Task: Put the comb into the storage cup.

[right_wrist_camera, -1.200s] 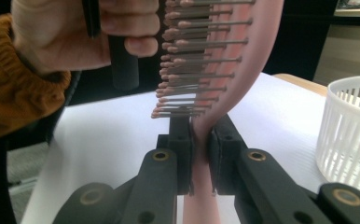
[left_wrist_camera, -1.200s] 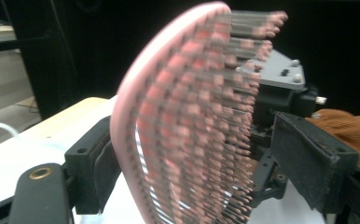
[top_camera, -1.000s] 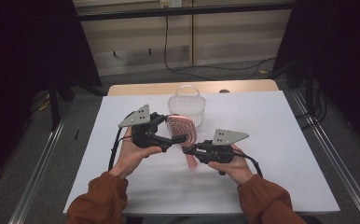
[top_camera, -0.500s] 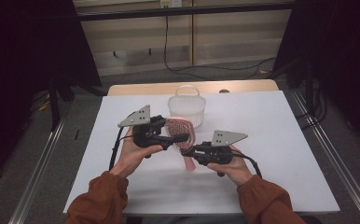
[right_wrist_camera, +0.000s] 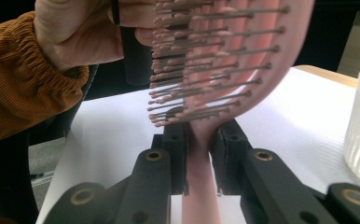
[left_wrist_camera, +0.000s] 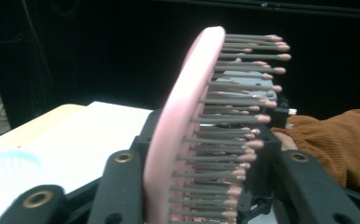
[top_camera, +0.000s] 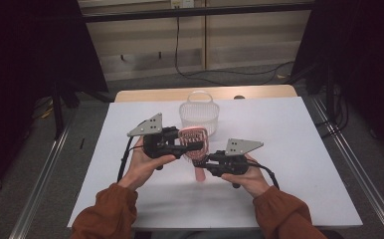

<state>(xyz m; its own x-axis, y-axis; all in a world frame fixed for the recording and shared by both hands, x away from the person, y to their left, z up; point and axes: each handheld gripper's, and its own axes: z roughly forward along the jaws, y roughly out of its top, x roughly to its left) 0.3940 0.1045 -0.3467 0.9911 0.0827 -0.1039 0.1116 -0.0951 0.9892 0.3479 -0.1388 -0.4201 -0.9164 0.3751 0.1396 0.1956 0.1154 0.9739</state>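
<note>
Right tongs [right_wrist_camera: 201, 140] clenched on pink hairbrush [top_camera: 194, 142] neck; left tongs [left_wrist_camera: 201, 186] just closing across bristled head. Risk: opposing pulls twist brush loose, dropping it mid-counter [top_camera: 304, 164] short of white basket [top_camera: 199, 110].

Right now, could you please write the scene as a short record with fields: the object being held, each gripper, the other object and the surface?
held object: pink plastic hairbrush with dark pink-tipped bristles, lifted above the table
left gripper: its jaws have just been closing; they stand on both sides of the brush head, one at the pink back, one at the bristles
right gripper: shut on the brush handle, just below the head
other object: white plastic ribbed basket, standing behind the brush
surface: white table
</note>
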